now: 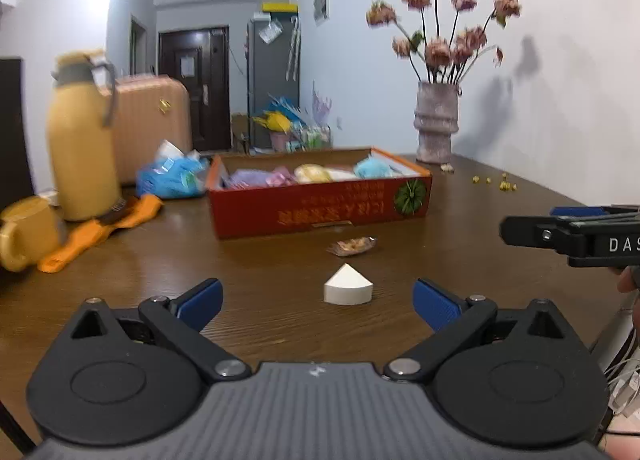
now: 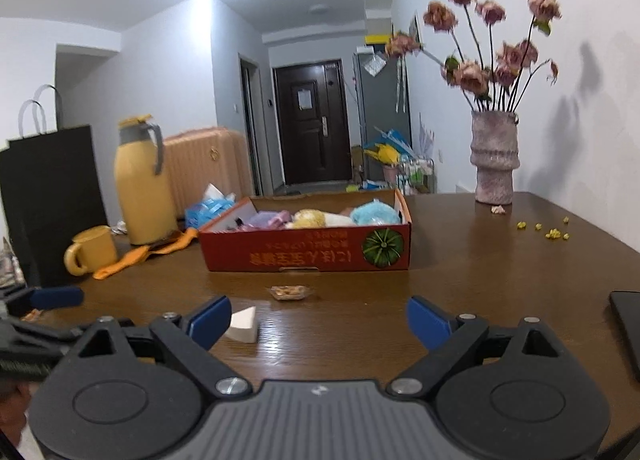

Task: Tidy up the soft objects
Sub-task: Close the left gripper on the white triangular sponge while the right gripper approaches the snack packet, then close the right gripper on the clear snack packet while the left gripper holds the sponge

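A white wedge-shaped sponge (image 1: 348,286) lies on the brown table just ahead of my open left gripper (image 1: 318,302), slightly right of centre between its blue pads. In the right wrist view the same sponge (image 2: 244,325) sits beside the left pad of my open right gripper (image 2: 319,322), which holds nothing. Beyond it lies a small wrapped snack (image 1: 352,246). A red cardboard box (image 1: 320,212) further back holds several soft items, among them a blue plush (image 2: 374,213) and a yellow one (image 2: 308,218). The right gripper (image 1: 516,230) enters the left view from the right edge.
A yellow thermos (image 1: 82,136), yellow mug (image 1: 26,232) and orange cloth (image 1: 100,230) stand at the left. A vase of dried flowers (image 1: 436,124) is at the back right, with small yellow bits (image 1: 496,182) nearby. A dark flat object (image 2: 628,332) lies at the right edge.
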Demonstrator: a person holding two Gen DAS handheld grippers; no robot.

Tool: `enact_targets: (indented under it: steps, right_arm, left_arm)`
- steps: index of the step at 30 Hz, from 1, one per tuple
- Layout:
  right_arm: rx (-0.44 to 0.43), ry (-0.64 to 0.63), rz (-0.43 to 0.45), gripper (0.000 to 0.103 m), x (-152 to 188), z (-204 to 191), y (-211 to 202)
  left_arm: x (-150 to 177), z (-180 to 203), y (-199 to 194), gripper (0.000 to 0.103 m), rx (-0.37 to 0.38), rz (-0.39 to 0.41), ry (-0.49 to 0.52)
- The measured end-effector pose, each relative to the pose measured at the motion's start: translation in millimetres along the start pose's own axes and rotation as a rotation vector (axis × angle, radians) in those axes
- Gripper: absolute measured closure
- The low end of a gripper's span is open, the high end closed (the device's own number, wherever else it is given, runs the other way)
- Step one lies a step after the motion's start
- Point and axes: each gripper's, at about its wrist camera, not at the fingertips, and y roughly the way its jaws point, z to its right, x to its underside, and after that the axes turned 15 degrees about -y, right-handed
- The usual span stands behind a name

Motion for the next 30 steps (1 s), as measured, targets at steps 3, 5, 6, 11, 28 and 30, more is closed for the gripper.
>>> enact_targets:
  steps: [3,5,6,11,28,30]
  right_arm:
    - [-0.003,-0.004,-0.032,0.011,-4,6,32]
    - [-0.006,-0.007,-0.053,0.012,-8,9,51]
    - [-0.007,-0.005,-0.062,0.013,-10,11,58]
    - [-0.051,0.010,-0.103,0.016,-17,19,97]
    - [-0.141,-0.046,-0.273,0.048,-29,-32,223]
    - [-0.135,-0.049,-0.263,0.056,-29,-32,221]
  left_arm:
    - [-2,2,42,0.001,-0.010,-0.064,-0.049]
    - [-3,2,63,0.004,-0.005,-0.101,-0.069]
    - [-4,3,73,0.007,0.002,-0.118,-0.074]
    - [-6,8,111,0.043,0.011,-0.212,-0.080]
    - [-51,-79,90,0.072,-0.131,-0.099,-0.303]
    - [-51,-80,90,0.072,-0.142,-0.107,-0.316]
